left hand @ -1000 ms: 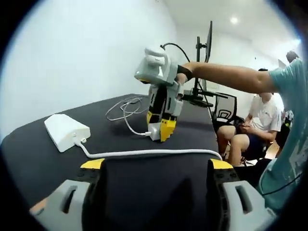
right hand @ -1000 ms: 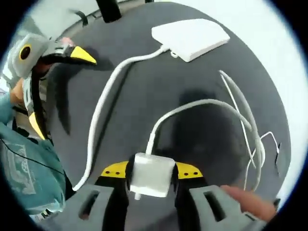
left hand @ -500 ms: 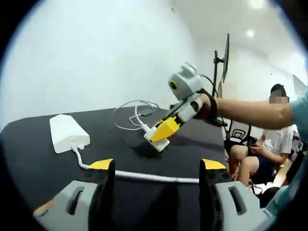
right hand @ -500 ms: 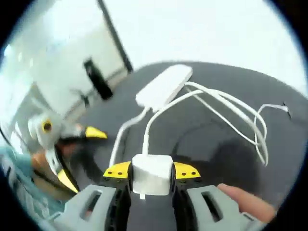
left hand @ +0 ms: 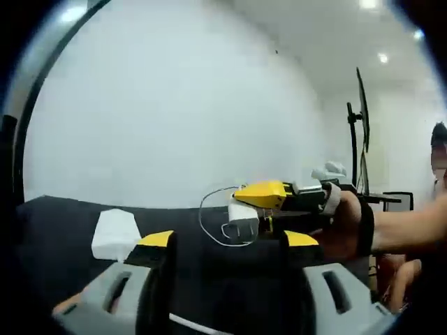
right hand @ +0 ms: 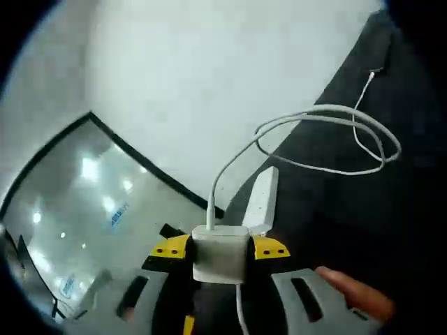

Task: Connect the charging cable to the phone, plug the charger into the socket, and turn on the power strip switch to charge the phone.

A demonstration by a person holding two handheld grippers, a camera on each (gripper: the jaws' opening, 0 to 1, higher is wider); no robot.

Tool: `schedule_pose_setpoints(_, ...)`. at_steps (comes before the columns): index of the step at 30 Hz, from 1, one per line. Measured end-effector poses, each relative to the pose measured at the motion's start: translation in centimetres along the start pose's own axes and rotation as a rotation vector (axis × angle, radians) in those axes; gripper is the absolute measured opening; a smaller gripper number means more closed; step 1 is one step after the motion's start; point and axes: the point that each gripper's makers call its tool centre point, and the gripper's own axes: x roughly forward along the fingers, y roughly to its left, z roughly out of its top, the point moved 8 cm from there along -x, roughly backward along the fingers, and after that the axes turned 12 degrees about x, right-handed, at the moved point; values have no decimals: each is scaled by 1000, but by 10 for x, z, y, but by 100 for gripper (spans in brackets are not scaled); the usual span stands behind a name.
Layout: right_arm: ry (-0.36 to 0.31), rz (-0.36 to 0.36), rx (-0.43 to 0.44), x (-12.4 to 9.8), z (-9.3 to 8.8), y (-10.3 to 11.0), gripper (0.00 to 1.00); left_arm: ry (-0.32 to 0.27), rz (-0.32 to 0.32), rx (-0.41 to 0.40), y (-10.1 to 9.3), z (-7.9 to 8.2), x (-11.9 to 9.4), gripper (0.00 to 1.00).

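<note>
Charger, a white block, sits pinched between the yellow-tipped jaws of the right hand-held gripper, lifted clear of the dark tabletop; its thin white cable rises from its far face and loops out over the tabletop to a small connector end near the far edge. In the left gripper view the same charger hangs off the tabletop with the right hand-held gripper lying roughly level and pointing toward the power strip. In the right gripper view the power strip lies just ahead of the charger, its long axis running away from the jaws, so the right hand is plainly the nearer one for plugging in. Which face carries the charger's prongs I cannot tell. The left hand-held gripper has its jaws spread wide and holds nothing, low over the tabletop
</note>
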Motion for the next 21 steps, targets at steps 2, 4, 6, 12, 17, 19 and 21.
schedule_pose_setpoints(2,-7,3,3,0,-3,1,29,-8,13,0,-2,1,4,49)
schedule_pose_setpoints(4,-6,15,15,0,-9,2,29,2,37,2,-4,0,8,41)
schedule_pose_setpoints(6,-13,25,24,0,-12,4,29,16,50,20,-3,-2,14,34)
schedule_pose_setpoints(12,-28,24,30,0,-13,3,29,-61,19,19,-6,2,14,32)
schedule_pose_setpoints(17,-16,38,45,1,-15,1,29,-66,-27,-15,-6,2,19,18)
schedule_pose_setpoints(19,-14,42,44,0,-15,1,29,-73,-36,4,-7,3,19,18)
schedule_pose_setpoints(21,-10,48,39,-1,-14,0,30,-69,-51,-14,-5,3,20,17)
